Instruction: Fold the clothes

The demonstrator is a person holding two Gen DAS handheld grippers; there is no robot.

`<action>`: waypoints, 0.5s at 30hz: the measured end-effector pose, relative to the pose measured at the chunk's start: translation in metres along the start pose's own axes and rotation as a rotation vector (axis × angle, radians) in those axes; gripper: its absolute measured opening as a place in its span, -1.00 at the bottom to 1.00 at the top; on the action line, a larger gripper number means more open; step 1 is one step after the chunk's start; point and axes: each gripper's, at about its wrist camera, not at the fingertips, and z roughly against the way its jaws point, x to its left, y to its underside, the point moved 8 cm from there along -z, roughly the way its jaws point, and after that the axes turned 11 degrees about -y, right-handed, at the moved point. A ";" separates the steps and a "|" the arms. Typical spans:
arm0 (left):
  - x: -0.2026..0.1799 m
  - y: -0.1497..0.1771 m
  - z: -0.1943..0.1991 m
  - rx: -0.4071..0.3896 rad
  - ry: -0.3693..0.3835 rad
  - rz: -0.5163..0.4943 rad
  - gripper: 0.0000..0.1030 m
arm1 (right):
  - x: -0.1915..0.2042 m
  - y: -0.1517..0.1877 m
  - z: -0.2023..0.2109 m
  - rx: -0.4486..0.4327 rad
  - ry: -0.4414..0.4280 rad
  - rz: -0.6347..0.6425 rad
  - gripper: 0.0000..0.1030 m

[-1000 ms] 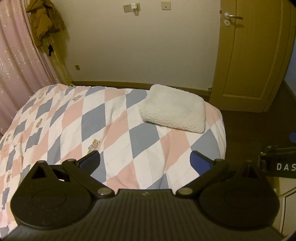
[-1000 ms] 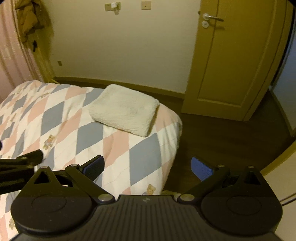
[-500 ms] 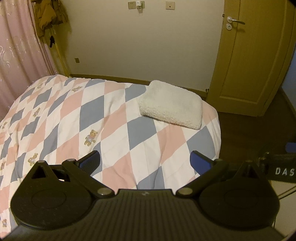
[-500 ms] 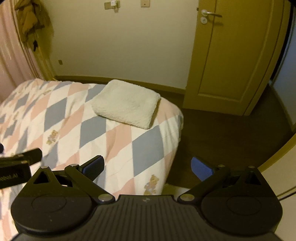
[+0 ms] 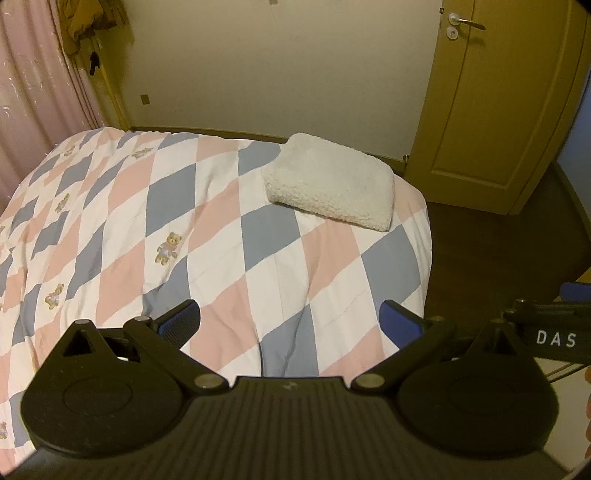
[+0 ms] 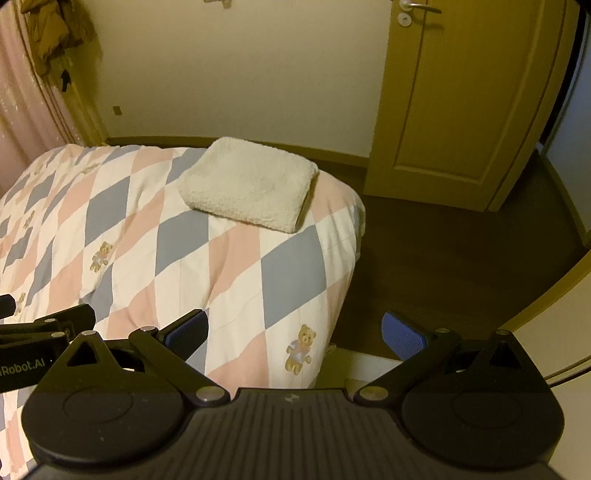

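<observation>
A folded white fleece garment (image 5: pixel 330 182) lies on the far right corner of the bed (image 5: pixel 221 236), which wears a pink, blue and white diamond quilt. From the right wrist the same garment (image 6: pixel 249 182) shows near the bed's (image 6: pixel 240 266) far edge. My left gripper (image 5: pixel 290 323) hangs open above the near part of the quilt, holding nothing. My right gripper (image 6: pixel 293 330) is open too, over the bed's right edge and the floor. Both stay well short of the garment. Each gripper's side shows at the edge of the other's view.
A closed wooden door (image 5: pixel 491 110) stands at the right, with dark floor (image 6: pixel 443 258) between it and the bed. A pink curtain (image 5: pixel 33 103) and a hanging brown coat (image 6: pixel 51 33) are at the left. A pale surface (image 6: pixel 554 332) sits at my near right.
Both grippers have risen and drawn back a little, so more of the quilt shows and the garment sits lower in view. Both stay open and the garment has not moved.
</observation>
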 end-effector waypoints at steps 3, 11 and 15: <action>-0.001 -0.002 -0.003 0.002 -0.008 -0.001 0.98 | 0.001 -0.003 -0.002 -0.003 -0.003 0.011 1.00; -0.003 -0.011 -0.014 0.010 -0.031 0.003 0.98 | -0.002 -0.013 -0.015 0.004 -0.016 0.025 1.00; -0.006 -0.016 -0.023 0.024 -0.043 0.005 0.98 | -0.004 -0.019 -0.026 0.018 -0.022 0.028 1.00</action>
